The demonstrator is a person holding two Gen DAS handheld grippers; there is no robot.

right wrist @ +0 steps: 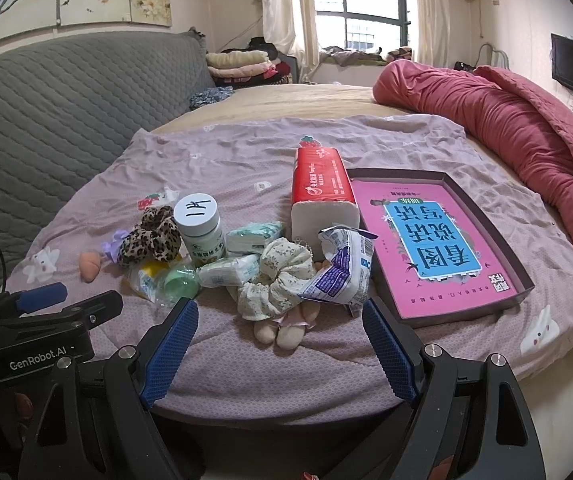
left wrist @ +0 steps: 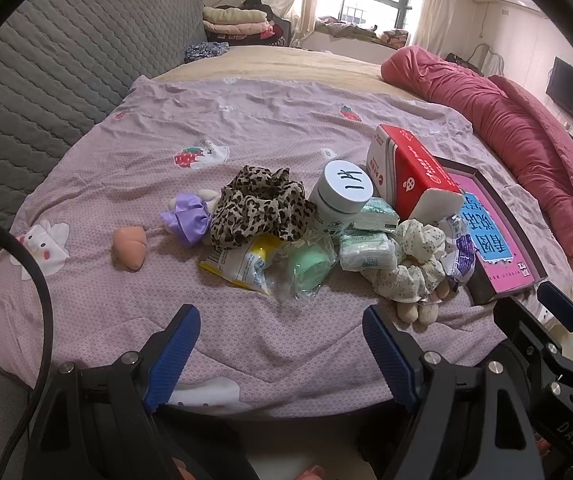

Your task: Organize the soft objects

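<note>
Left wrist view
Left gripper (left wrist: 280, 326): jaws wide, nothing held, low over the lilac quilt (left wrist: 246, 120).
Clutter ahead: leopard scrunchie (left wrist: 260, 210) at centre, purple bow (left wrist: 186, 216) touching its left side, peach sponge (left wrist: 129, 248) apart further left.
Obstructions: white jar (left wrist: 342, 194), yellow packet (left wrist: 242, 266), green wrapped item (left wrist: 310, 266) and two tissue packs (left wrist: 366, 248) crowded between the two scrunchies.
Floral scrunchie (left wrist: 410, 264): right of the tissue packs, on a beige plush toy (left wrist: 416, 312).
Writing: lid of jar marked "1片".
Right gripper (left wrist: 558, 308): seen only in part at right edge; jaw state cannot be told here.

Right wrist view
Right gripper (right wrist: 280, 318): jaws wide, empty, just short of the floral scrunchie (right wrist: 274, 280).
Shown better here: pink book (right wrist: 430, 240) lying in a dark tray (right wrist: 526, 284); red tissue brick (right wrist: 320, 196) upright beside it; blue-printed pack (right wrist: 342, 272) leaning against the scrunchie.
Writing: "GenRobot.AI" on the neighbouring tool.
</note>
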